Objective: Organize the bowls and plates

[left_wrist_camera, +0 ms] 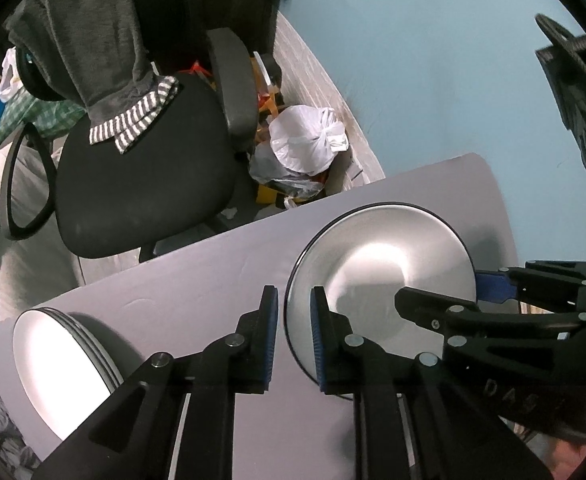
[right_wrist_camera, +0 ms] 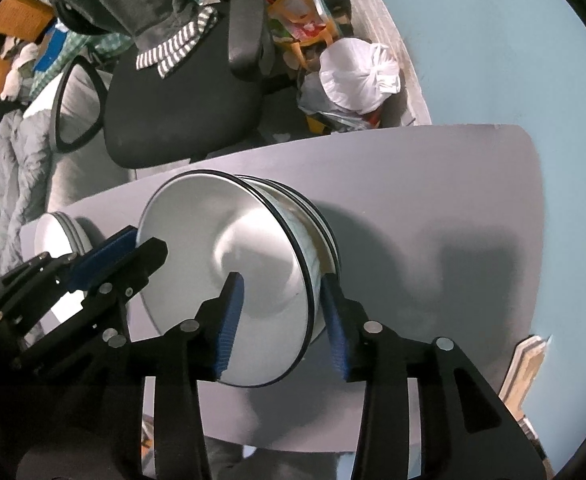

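Both grippers, left (left_wrist_camera: 293,336) and right (right_wrist_camera: 281,320), loosened, straddling bowls' (right_wrist_camera: 229,272) rim | plates (left_wrist_camera: 65,364) sitting near tabletop's (right_wrist_camera: 413,168) left edge | risk: withdrawing fingers possibly snagging rim, toppling stack.

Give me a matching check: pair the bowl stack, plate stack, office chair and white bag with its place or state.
Things:
1. bowl stack
2. plate stack
3. office chair
4. white bag

Place or state:
A. knotted shut, off the table
B. at the table's edge, left in both views
C. mid-table, black-rimmed
D. black, beyond the table

Pairs: 1-C, 2-B, 3-D, 4-A
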`<state>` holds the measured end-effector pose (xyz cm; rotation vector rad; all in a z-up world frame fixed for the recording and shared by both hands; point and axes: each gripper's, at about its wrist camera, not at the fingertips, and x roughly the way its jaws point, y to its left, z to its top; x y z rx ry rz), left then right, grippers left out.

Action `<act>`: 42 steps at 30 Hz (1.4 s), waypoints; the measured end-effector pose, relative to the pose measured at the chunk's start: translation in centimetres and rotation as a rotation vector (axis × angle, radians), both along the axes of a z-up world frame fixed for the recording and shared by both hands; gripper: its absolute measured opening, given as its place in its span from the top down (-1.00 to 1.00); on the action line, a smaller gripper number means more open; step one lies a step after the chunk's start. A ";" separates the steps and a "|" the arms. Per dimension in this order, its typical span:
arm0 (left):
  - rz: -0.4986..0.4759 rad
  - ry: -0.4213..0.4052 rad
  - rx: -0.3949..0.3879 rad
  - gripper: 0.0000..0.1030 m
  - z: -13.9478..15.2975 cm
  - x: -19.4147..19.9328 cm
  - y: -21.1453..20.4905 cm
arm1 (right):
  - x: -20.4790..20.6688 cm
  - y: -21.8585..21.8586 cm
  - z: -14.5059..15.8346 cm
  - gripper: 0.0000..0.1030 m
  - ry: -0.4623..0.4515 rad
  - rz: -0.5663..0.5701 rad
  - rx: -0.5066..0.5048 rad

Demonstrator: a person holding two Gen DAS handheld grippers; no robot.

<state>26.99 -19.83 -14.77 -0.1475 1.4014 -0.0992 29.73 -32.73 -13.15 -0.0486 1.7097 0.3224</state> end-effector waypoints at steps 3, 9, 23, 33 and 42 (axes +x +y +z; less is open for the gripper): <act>0.020 -0.005 0.004 0.46 0.2 -0.1 0.5 | -0.2 -0.1 0.2 0.20 0.000 -0.018 0.002; 0.063 -0.027 -0.008 0.15 1.1 -0.8 1.6 | -0.3 -0.7 1.4 -0.23 -0.067 -0.066 -0.008; 0.038 -0.110 -0.070 -0.28 5.1 -3.2 1.9 | -1.4 -1.0 6.2 -0.23 -0.208 -0.030 -0.003; 0.014 -0.127 -0.072 -0.34 6.0 -4.5 2.6 | -2.6 -1.5 8.6 -0.24 -0.271 0.008 0.005; -0.007 -0.106 -0.076 -0.36 5.6 -4.9 3.1 | -3.0 -2.7 8.8 -0.23 -0.300 0.032 -0.030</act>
